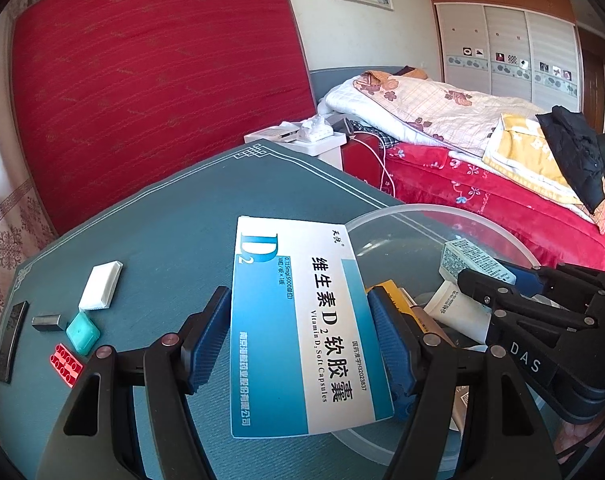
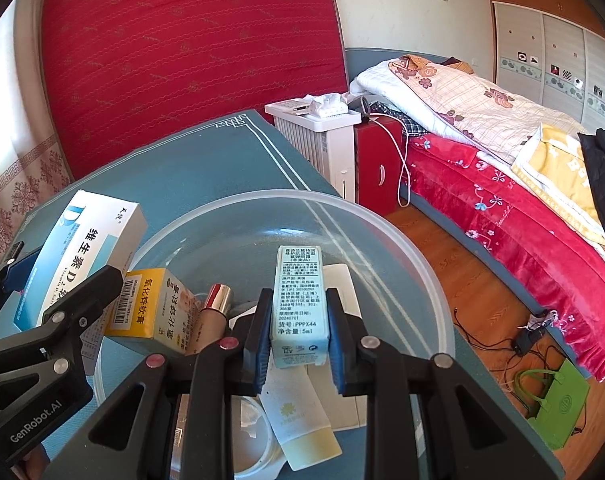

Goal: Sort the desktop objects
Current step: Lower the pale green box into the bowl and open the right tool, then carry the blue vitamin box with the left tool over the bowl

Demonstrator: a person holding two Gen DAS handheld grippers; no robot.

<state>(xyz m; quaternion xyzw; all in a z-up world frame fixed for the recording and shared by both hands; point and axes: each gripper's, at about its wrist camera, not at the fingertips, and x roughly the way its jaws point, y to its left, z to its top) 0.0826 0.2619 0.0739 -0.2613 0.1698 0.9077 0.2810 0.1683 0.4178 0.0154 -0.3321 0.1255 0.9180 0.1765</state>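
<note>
Flat glossy carton (rectangular) over round translucent plastic bowl.

Sunlit bedroom: red mattress against wall, bed, wardrobe.

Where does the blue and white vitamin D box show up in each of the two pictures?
Left wrist view: vitamin D box fills the lower centre, clamped in the left gripper.
Right wrist view: the box sits at the left edge, beside the yellow box.
Shared landmark: the clear bowl.
</note>
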